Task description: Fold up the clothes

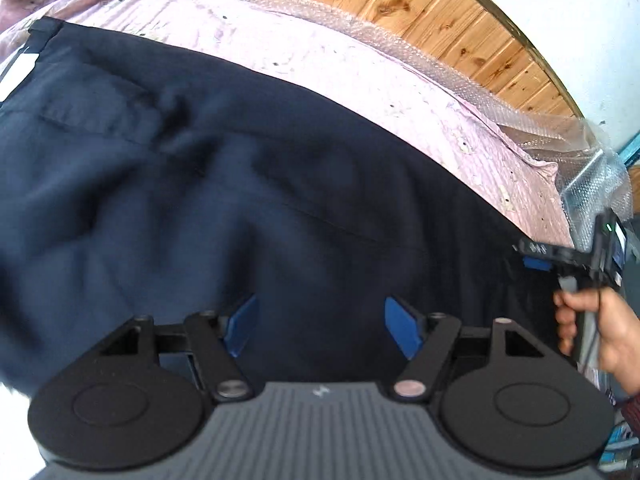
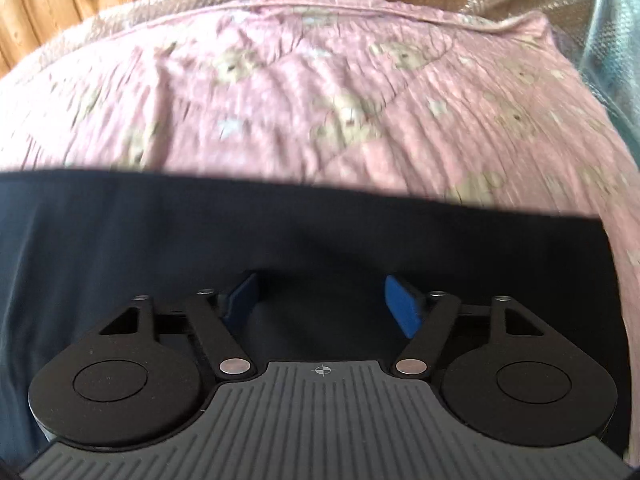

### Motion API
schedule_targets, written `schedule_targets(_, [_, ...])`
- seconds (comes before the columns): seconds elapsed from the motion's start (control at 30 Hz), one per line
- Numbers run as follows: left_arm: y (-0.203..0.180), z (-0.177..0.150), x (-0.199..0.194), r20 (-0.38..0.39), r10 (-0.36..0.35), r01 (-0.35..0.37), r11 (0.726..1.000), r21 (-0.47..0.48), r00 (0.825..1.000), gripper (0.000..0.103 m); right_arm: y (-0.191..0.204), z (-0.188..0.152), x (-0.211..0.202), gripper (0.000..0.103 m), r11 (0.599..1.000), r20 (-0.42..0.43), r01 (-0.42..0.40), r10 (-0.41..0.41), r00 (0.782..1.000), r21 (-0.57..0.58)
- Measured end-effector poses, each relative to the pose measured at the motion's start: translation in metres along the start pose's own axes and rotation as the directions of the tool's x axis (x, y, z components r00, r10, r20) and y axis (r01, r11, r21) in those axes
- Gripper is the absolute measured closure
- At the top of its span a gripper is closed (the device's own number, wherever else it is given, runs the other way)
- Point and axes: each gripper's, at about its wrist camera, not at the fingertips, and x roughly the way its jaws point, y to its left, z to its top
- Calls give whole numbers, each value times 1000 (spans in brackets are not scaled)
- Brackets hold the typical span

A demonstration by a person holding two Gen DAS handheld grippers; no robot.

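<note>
A dark navy garment, likely trousers, lay spread flat on a pink quilted bed cover; its long axis ran left to right, with a straight far edge against the pink. The left tool hovered over the cloth's middle, blue pads apart, gripping nothing; the right tool sat at the garment's right end, pads also apart and empty; that right end lay nearest the right tool.

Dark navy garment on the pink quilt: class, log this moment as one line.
garment: spread flat on pink quilt | left gripper: open, empty | right gripper: open, empty
</note>
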Motion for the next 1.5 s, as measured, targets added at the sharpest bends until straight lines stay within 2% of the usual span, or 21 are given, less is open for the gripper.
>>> schedule_targets(0.03, [-15, -2, 6, -3, -1, 1, 1000, 16, 1000, 30, -6, 3, -2, 34, 1000, -1, -23, 23, 1000, 2])
schedule_targets(0.1, [-45, -7, 19, -10, -4, 5, 998, 56, 1000, 29, -18, 8, -12, 59, 997, 8, -71, 71, 997, 10])
schedule_targets(0.2, [-81, -13, 47, -28, 14, -11, 995, 104, 1000, 28, -41, -12, -58, 51, 990, 81, -138, 136, 987, 17])
schedule_targets(0.3, [-91, -17, 75, -10, 59, -58, 991, 117, 998, 29, -59, -51, -66, 51, 993, 37, -112, 113, 993, -33])
schedule_targets(0.33, [-94, -18, 85, -3, 75, -74, 990, 121, 997, 17, -66, -62, -57, 52, 994, 10, -87, 88, 996, -62])
schedule_targets(0.43, [-105, -10, 97, 10, 158, -157, 973, 167, 987, 15, -92, -70, -44, 22, 993, 82, -52, 61, 995, -109])
schedule_targets(0.47, [-108, -6, 98, -3, 204, -200, 965, 170, 979, 18, -99, -66, -41, 23, 996, 80, -37, 44, 996, -83])
schedule_targets(0.6, [-91, -7, 51, 55, 196, -199, 977, 70, 979, 23, -119, -50, -33, 27, 1000, 57, 6, -6, 998, 13])
schedule_targets(0.67, [-56, -20, 9, 111, 216, -216, 976, -17, 970, 22, -115, -51, -43, 47, 1000, 56, 18, -19, 998, 24])
schedule_targets(0.7, [-31, -29, -11, 145, 246, -234, 968, -95, 958, 22, -111, -53, -50, 47, 1000, 63, 12, -13, 998, 22])
schedule_targets(0.8, [48, -56, -73, 231, 354, -264, 901, -345, 906, 22, -83, -69, -73, 45, 999, 99, -47, 49, 994, -23])
schedule_targets(0.93, [165, -80, -120, 271, 426, -150, 729, -668, 864, 22, -26, -98, -79, 36, 988, 74, -91, 101, 992, -122])
schedule_targets(1.1, [241, -70, -118, 387, 352, 42, 692, -721, 852, 23, -8, -103, -63, 16, 999, 8, 7, -6, 1000, -42])
schedule_targets(1.13, [251, -67, -119, 411, 330, 66, 707, -704, 850, 38, -12, -100, -62, 15, 1000, -17, 4, -4, 1000, -5])
schedule_targets(1.17, [258, -62, -122, 447, 285, 94, 749, -656, 848, 86, -13, -98, -62, 15, 1000, -30, 10, -11, 999, -1])
schedule_targets(1.2, [264, -58, -125, 483, 234, 123, 791, -599, 844, 103, -13, -96, -62, 15, 1000, -43, 17, -17, 999, 2])
schedule_targets(1.27, [261, -51, -141, 533, 250, 62, 864, -499, 809, 100, -14, -94, -62, 15, 999, -67, 30, -29, 997, 17])
schedule_targets(1.4, [303, -65, -142, 435, 247, 83, 786, -612, 866, 94, -15, -96, -62, 10, 993, -93, 79, -70, 993, 90])
schedule_targets(1.43, [301, -74, -148, 458, 238, 115, 778, -618, 857, 81, -16, -96, -62, 10, 990, -99, 89, -78, 992, 107])
schedule_targets(1.47, [296, -83, -156, 482, 232, 144, 769, -623, 845, 53, -17, -97, -63, 10, 989, -105, 96, -84, 991, 113])
schedule_targets(1.5, [295, -91, -161, 502, 229, 183, 744, -643, 834, 38, -15, -99, -66, 10, 988, -110, 103, -90, 990, 118])
